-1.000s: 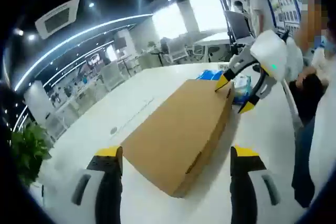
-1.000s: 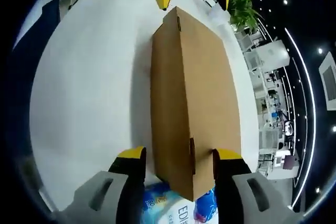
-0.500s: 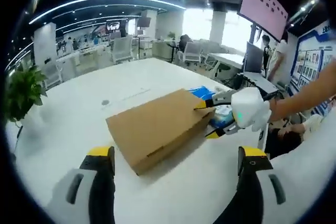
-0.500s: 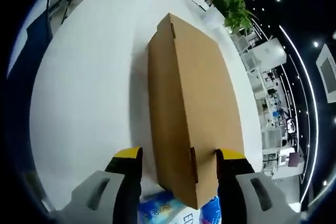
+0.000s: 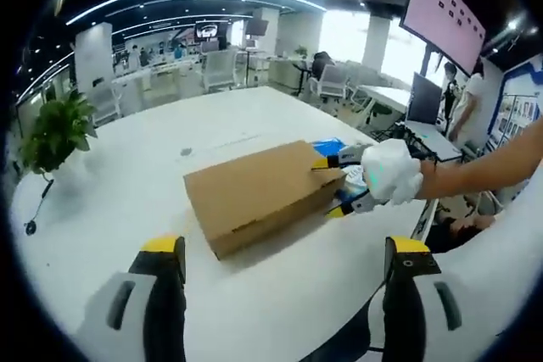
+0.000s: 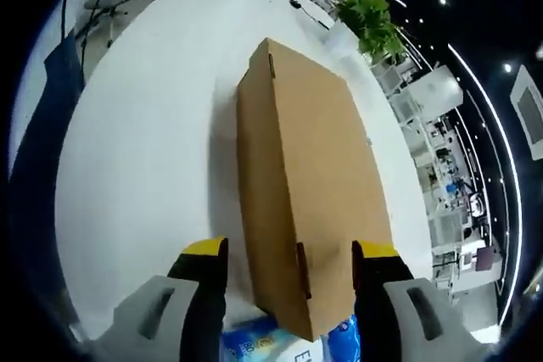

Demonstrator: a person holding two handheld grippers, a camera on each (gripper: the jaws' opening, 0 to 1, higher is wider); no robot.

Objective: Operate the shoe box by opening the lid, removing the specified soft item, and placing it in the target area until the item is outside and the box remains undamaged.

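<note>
We see the closed brown cardboard shoe box (image 5: pixel 259 195) lying flat on the white round table (image 5: pixel 110 209). Our left gripper (image 5: pixel 284 260) hovers short of it, jaws wide, nothing between them. Our right gripper (image 6: pixel 288 264) straddles the box's near end, yellow-tipped jaws spread; whether they touch the cardboard, we cannot tell. A blue printed packet (image 6: pixel 254 341) lies just beside that end.
</note>
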